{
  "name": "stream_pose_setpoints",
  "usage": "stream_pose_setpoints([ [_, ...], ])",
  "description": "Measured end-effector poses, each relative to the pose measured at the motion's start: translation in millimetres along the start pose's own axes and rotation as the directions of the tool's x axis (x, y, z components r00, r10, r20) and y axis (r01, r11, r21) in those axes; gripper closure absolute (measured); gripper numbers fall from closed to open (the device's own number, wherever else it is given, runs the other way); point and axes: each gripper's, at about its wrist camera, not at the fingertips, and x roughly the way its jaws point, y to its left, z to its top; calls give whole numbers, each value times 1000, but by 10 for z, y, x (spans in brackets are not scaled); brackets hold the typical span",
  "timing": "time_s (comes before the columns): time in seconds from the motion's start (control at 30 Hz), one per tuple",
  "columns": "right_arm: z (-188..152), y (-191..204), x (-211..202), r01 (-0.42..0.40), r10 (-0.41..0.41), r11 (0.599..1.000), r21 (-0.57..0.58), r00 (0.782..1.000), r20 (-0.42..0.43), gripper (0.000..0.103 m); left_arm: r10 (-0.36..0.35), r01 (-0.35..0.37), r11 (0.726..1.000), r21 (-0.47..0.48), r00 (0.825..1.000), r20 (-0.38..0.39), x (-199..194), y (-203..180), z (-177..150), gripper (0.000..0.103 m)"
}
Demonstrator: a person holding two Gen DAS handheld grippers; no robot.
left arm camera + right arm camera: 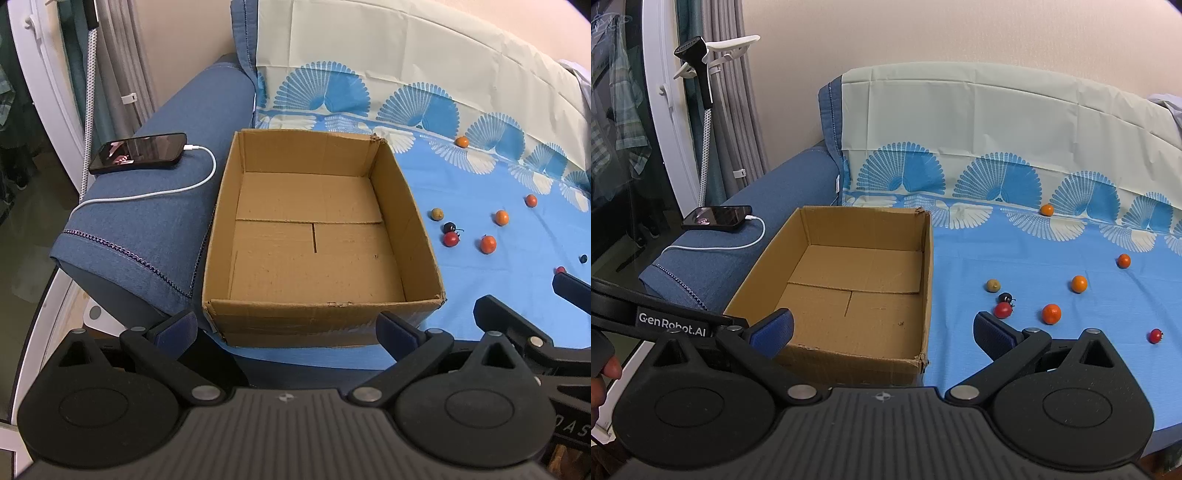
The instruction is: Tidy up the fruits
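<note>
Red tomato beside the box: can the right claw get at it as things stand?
Probably yes. The right claw is open and holds nothing, and the red tomato lies in the open on the blue cloth, with only a small dark fruit close behind it.

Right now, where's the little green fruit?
In the right wrist view, the green fruit lies on the blue cloth, right of the cardboard box, just behind the black fruit.

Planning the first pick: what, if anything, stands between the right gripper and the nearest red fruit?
Nothing visible. The right gripper is open, and the red fruit lies on bare blue cloth just beyond its right finger. The cardboard box sits to the left.
</note>
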Motion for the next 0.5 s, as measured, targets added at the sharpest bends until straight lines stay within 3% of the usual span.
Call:
stream_pose_setpoints([
  [0.27, 10, -155, 4, 18, -18, 998, 56, 1000, -1, 1, -3, 3, 1000, 20, 1000, -11, 28, -72, 53, 0],
  [0.5, -23, -750, 26, 112, -114, 984, 141, 993, 11, 1, -70, 74, 994, 77, 996, -49, 173, -499, 216, 0],
])
